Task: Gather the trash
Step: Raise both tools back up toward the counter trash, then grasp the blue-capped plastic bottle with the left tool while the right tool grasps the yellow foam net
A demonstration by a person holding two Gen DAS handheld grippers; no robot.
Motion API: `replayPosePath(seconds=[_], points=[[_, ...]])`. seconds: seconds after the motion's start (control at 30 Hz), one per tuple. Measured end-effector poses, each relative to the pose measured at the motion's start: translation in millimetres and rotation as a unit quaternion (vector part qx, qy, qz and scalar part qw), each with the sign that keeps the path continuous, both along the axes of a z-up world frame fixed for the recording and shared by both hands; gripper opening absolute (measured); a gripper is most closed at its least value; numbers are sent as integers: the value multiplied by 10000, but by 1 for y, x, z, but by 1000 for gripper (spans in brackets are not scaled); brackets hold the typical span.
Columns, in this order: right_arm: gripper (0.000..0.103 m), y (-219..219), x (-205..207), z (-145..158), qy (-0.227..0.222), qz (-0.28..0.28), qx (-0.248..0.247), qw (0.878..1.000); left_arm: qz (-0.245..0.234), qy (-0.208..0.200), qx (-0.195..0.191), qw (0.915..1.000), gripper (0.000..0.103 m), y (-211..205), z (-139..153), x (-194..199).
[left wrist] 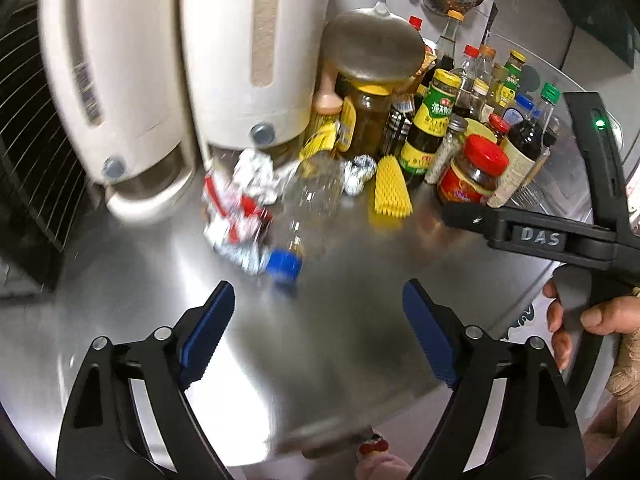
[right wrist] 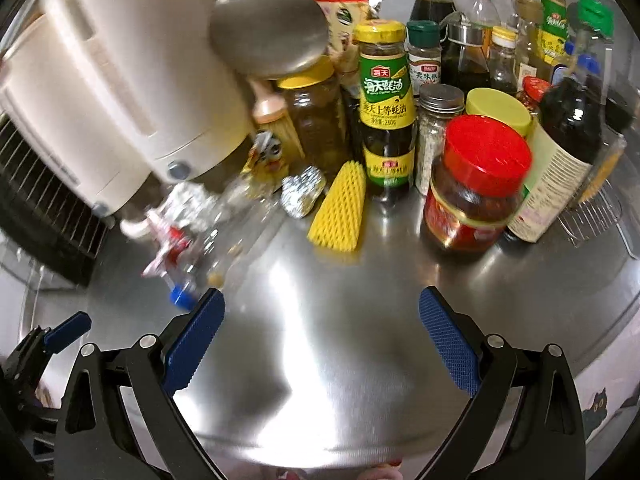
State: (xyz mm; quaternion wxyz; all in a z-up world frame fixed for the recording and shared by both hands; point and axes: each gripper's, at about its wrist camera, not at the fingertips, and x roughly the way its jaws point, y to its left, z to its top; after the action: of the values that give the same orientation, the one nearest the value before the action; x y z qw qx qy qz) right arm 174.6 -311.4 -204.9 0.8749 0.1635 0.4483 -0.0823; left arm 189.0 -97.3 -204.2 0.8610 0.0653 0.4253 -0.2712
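On the steel counter (left wrist: 328, 340) lies trash: an empty clear plastic bottle (left wrist: 308, 204) with a blue cap (left wrist: 283, 266), a crumpled red-and-white wrapper (left wrist: 236, 220), a foil ball (left wrist: 358, 174) and a yellow foam net (left wrist: 390, 192). My left gripper (left wrist: 318, 320) is open and empty, just short of the blue cap. My right gripper (right wrist: 320, 328) is open and empty above bare counter; the yellow foam net (right wrist: 340, 210), the foil ball (right wrist: 302, 194) and the bottle (right wrist: 224, 232) lie beyond it. The right gripper also shows at the right edge of the left wrist view (left wrist: 448, 210).
A cream two-slot appliance (left wrist: 192, 72) stands at the back left beside a black wire rack (left wrist: 28, 128). Many sauce bottles and jars (right wrist: 476, 184) crowd the back right, with a steel ladle (right wrist: 268, 28) hanging over them. The counter's front edge (right wrist: 320, 456) is close.
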Motion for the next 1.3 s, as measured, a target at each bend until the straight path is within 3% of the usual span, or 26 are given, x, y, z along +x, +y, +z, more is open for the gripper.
replayPosePath(seconds=[0.2, 0.37, 0.87, 0.93, 1.1, 1.17, 1.23, 1.3], points=[[88, -16, 40, -20, 136, -203, -9, 9997, -186, -8, 58, 9998, 77, -27, -11, 42], [66, -21, 62, -34, 151, -301, -97, 9994, -213, 14, 243, 9995, 76, -41, -29, 72], [63, -34, 102, -78, 491, -302, -85, 9983, -293, 539, 581, 9964, 70, -65, -81, 115], [63, -35, 103, -82, 487, -288, -73, 9984, -314, 649, 569, 9958, 65, -67, -86, 118], [45, -30, 107, -86, 450, -124, -217, 9987, -318, 784, 607, 9946, 56, -73, -97, 119], [26, -25, 107, -87, 406, -40, -188, 9990, -335, 778, 602, 9946, 56, -74, -98, 119], [13, -18, 109, -84, 382, 16, -261, 9989, -356, 803, 580, 9944, 56, -75, -100, 118], [13, -13, 107, -82, 348, 57, -290, 9990, -366, 751, 546, 9950, 56, -76, -97, 114]])
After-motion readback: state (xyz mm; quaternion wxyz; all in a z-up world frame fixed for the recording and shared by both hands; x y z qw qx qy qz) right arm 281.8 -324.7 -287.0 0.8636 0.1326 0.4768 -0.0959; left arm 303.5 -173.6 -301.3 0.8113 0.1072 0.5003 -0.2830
